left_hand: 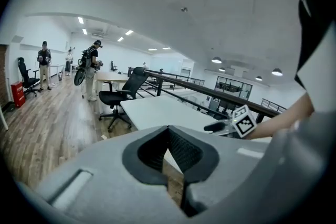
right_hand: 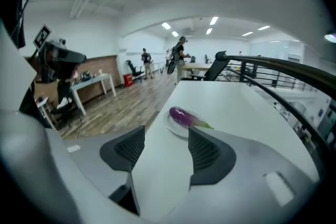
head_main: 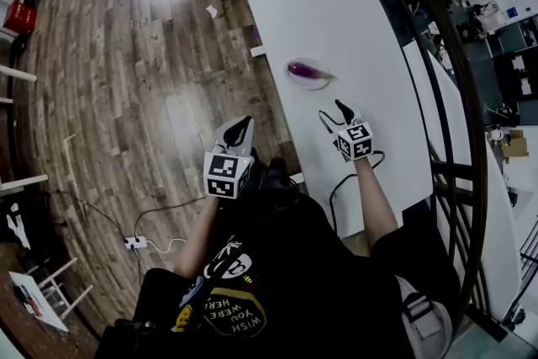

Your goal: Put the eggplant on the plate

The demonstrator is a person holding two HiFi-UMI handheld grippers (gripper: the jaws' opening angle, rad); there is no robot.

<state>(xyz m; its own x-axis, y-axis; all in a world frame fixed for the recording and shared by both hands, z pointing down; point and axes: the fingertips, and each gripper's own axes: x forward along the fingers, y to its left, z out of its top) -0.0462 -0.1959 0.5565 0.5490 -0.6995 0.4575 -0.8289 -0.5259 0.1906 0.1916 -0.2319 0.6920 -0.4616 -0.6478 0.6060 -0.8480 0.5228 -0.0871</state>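
Eggplant (head_main: 308,71) on plate (right_hand: 175,127) — right gripper (head_main: 333,112) jaws apart, empty; left gripper (head_main: 239,127) jaws together.

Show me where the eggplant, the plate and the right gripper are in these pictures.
eggplant (right_hand: 182,116), right gripper view, middle of its purple body.
plate (right_hand: 171,129), right gripper view, bare rim on the near left side.
right gripper (head_main: 334,113), head view, midway between its fingertips.
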